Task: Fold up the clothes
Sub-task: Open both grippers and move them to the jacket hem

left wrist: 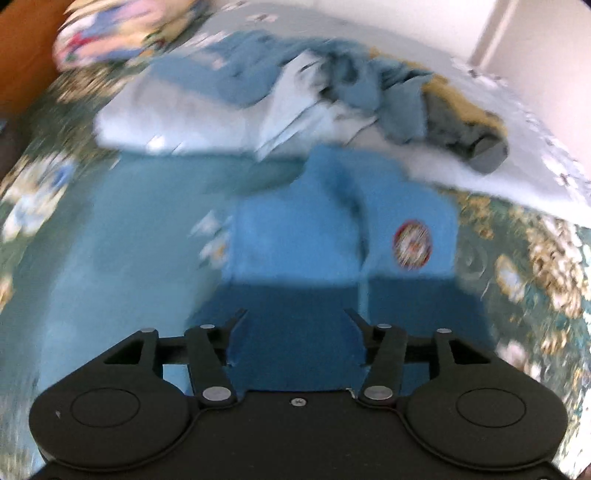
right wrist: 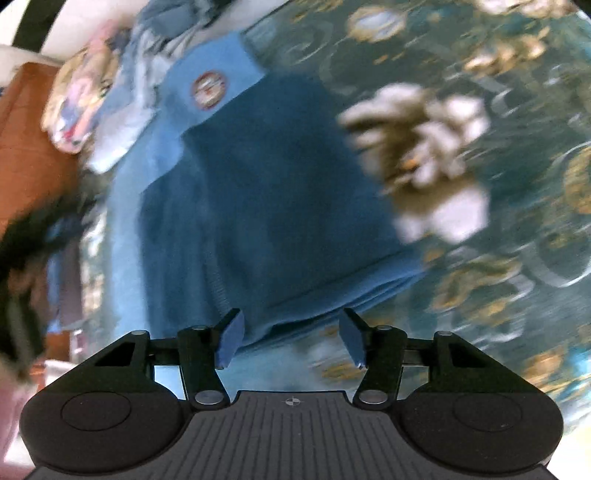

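Observation:
A blue garment [left wrist: 332,236] with a round red and white badge [left wrist: 412,244] lies partly folded on a green floral bedspread [left wrist: 535,280]. My left gripper [left wrist: 295,332] is open just above its dark near part. In the right wrist view the same garment [right wrist: 258,192] and badge [right wrist: 208,89] lie ahead. My right gripper [right wrist: 291,338] is open, with its blue pads [right wrist: 231,341] over the garment's near hem. Both views are blurred.
A heap of blue, white and grey clothes [left wrist: 295,92] lies beyond the garment. A colourful pillow [left wrist: 110,33] sits at the far left by a brown wooden headboard [right wrist: 26,155]. A white wall [left wrist: 535,44] stands at the far right.

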